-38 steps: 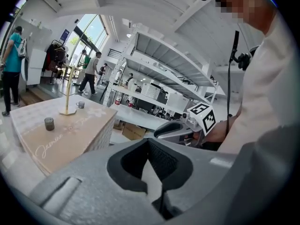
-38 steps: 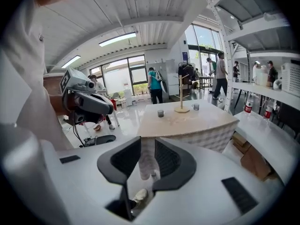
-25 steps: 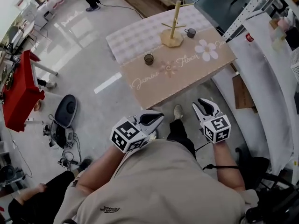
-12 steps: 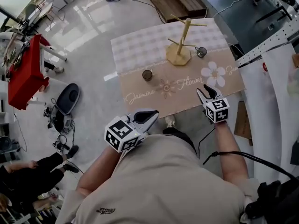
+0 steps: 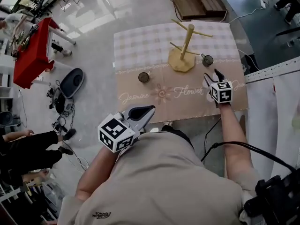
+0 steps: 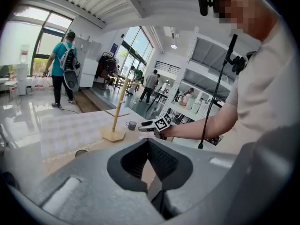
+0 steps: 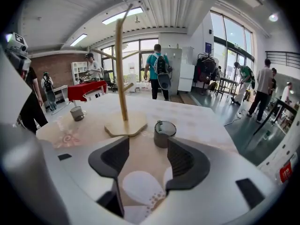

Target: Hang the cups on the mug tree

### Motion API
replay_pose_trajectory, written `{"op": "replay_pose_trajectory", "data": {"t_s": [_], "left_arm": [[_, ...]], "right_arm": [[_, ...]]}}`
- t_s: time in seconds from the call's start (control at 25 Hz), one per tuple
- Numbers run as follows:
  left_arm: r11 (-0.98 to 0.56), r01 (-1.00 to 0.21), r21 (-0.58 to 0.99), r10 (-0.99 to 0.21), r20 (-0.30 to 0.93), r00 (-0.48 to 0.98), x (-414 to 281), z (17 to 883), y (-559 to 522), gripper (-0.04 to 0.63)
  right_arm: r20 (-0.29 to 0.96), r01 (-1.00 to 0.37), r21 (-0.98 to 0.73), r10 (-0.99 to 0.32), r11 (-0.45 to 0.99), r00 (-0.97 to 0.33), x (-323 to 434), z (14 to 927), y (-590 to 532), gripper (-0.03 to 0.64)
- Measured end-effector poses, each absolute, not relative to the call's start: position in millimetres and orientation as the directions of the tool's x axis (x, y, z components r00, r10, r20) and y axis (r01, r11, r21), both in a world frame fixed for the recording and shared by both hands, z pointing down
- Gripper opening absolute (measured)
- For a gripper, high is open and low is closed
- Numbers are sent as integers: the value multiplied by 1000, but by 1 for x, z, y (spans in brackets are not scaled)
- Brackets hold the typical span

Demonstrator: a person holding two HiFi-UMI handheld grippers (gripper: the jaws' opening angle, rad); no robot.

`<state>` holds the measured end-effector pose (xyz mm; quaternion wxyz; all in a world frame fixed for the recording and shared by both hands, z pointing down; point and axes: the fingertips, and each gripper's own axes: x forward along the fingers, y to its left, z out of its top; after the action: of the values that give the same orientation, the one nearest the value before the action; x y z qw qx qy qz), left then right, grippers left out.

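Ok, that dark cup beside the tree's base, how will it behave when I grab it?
The cup looks small and squat, so probably light and unlikely to tip. Its smooth round wall may slip or twist when squeezed. Pushed sideways, it could bump the nearby mug tree.

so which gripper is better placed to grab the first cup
Right. The right gripper is over the table, jaws opening and empty, aimed at the cup beside the mug tree. The left gripper hangs back near the person's torso, jaws together.
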<state>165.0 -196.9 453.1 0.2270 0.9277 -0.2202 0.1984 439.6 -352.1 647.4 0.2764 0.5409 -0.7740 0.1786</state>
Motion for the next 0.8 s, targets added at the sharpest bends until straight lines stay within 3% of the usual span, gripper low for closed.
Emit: {"op": "replay_pose_trajectory", "data": {"t_s": [0.32,0.8], "left_arm": [[-737,-597,317,-394,517,760,155,457,-211,8],[-717,-629,300,-427,523,737,144,454,-224,8]], "right_arm": [[654,-931,11,-707,364,-269,460,683,-414,310],[667,-931,-26,-688,364,-287,458,702,-431,273]]}}
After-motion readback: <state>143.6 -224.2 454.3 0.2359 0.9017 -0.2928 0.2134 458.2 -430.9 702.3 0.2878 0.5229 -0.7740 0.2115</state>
